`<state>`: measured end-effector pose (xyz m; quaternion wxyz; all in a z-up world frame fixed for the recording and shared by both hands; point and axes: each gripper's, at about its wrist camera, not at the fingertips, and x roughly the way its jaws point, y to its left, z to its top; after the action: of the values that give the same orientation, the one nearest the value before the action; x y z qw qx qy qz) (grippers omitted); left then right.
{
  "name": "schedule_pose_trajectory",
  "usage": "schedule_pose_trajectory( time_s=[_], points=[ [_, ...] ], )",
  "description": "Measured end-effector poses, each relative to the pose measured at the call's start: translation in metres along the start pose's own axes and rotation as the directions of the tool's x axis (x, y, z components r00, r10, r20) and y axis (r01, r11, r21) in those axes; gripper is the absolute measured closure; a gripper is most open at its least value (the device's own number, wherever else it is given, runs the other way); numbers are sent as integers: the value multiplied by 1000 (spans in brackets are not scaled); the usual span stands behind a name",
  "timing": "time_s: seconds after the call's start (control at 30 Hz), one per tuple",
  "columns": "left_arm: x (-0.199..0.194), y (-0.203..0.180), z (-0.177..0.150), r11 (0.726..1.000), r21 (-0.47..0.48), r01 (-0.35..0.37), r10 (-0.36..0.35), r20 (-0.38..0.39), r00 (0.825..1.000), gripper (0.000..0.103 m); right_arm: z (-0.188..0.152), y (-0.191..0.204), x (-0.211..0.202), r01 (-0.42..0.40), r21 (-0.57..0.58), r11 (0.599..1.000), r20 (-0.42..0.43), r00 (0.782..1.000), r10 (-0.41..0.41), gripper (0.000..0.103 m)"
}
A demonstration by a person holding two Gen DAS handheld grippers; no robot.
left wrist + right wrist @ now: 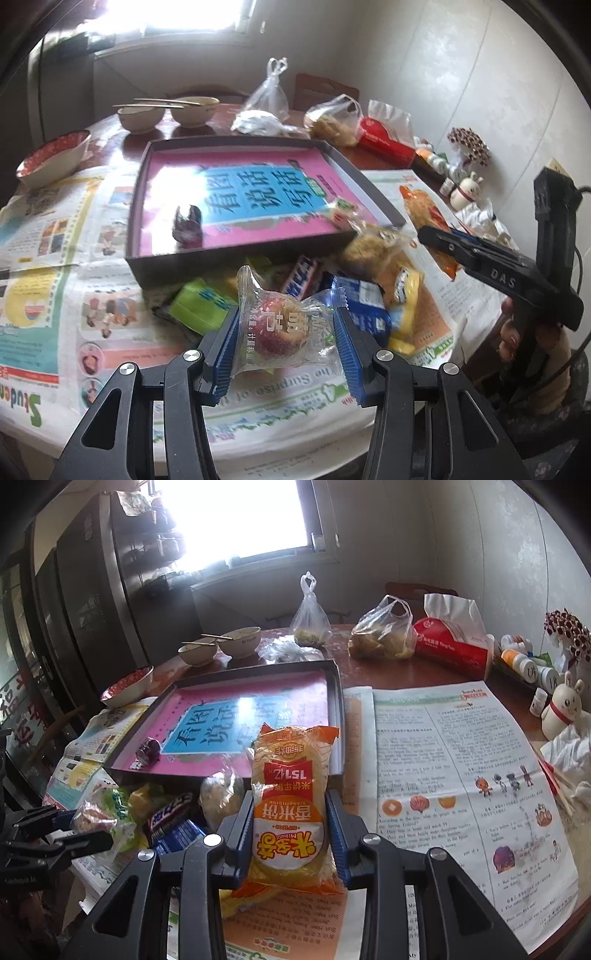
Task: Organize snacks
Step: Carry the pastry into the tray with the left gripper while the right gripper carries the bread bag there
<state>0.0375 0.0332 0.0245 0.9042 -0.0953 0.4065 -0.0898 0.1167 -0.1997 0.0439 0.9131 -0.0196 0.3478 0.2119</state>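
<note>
Left gripper [284, 341] closed on a clear candy packet [282, 326]; right gripper [290, 843] closed on an orange cracker bag [290, 805]. Both above the snack pile [332, 288], near the box [236, 195].

left gripper [284, 332] clamped on clear-wrapped snack [277, 325]; right gripper [290, 834] clamped on orange rice-cracker pack [291, 805], both near-side of box [155, 273].

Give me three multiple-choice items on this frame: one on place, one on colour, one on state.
1. Where is the small purple snack? A in the tray B in a bowl C on the newspaper
2. What colour is the tray lining? A green B pink C white
3. What does the right gripper hold? A nothing B a tissue pack C the rice-cracker pack

A: it lies on the tray floor. B: pink surrounds the blue label. C: both pads press the pack's sides.
</note>
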Motion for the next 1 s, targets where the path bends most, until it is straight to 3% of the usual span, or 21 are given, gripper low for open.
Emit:
schedule_pose_trajectory(
  time_s=[0.47,1.0],
  points=[
    [-6,13,35,999,-39,-36,39,75,996,52,19,14,-3,2,-44,999,47,999,0,67],
    [12,21,52,998,-62,-32,37,80,996,52,32,15,11,12,-53,999,51,999,-10,67]
  ],
)
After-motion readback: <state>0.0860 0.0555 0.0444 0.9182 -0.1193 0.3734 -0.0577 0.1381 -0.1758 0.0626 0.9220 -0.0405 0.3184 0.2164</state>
